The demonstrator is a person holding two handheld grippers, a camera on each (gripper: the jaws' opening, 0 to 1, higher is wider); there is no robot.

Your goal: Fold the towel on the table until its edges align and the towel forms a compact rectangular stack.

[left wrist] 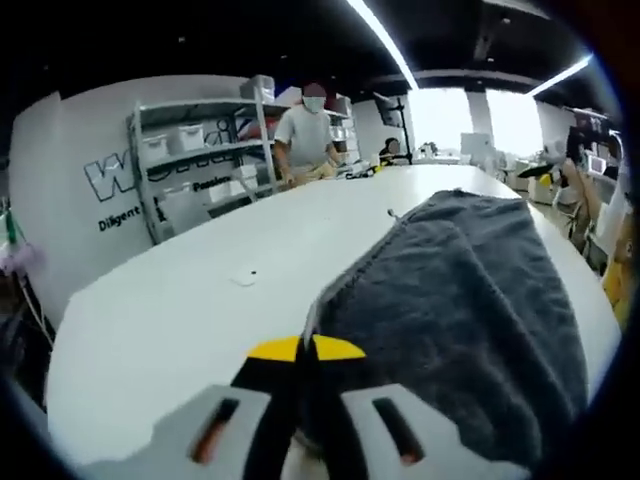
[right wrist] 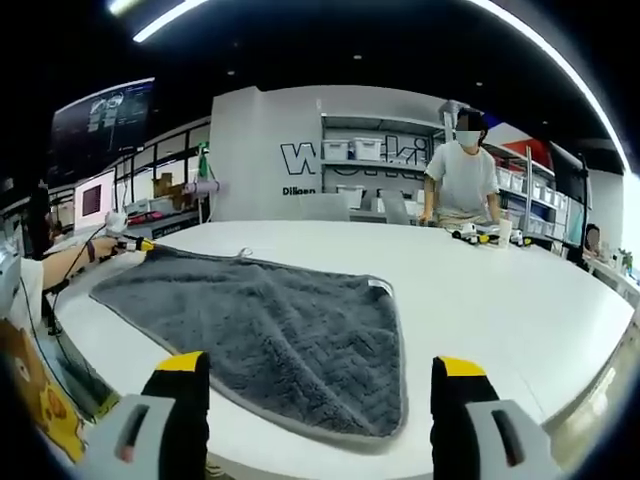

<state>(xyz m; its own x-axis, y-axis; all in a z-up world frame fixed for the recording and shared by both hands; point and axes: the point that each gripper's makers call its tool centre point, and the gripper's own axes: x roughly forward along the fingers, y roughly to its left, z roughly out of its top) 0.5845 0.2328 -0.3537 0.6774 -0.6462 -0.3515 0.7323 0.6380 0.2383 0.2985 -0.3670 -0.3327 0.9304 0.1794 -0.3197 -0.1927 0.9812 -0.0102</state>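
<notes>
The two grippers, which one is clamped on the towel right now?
The left gripper: its yellow-tipped jaws are pinched together on the grey towel edge. The right gripper has its jaws spread wide apart, nothing between them.

A person in a light grey T-shirt (right wrist: 463, 178) stands at the far edge of the white table, at about one o'clock in the right gripper view. Behind, at twelve o'clock, grey metal shelving with white storage bins (right wrist: 365, 160) lines a white wall with dark lettering (left wrist: 108, 180).
</notes>
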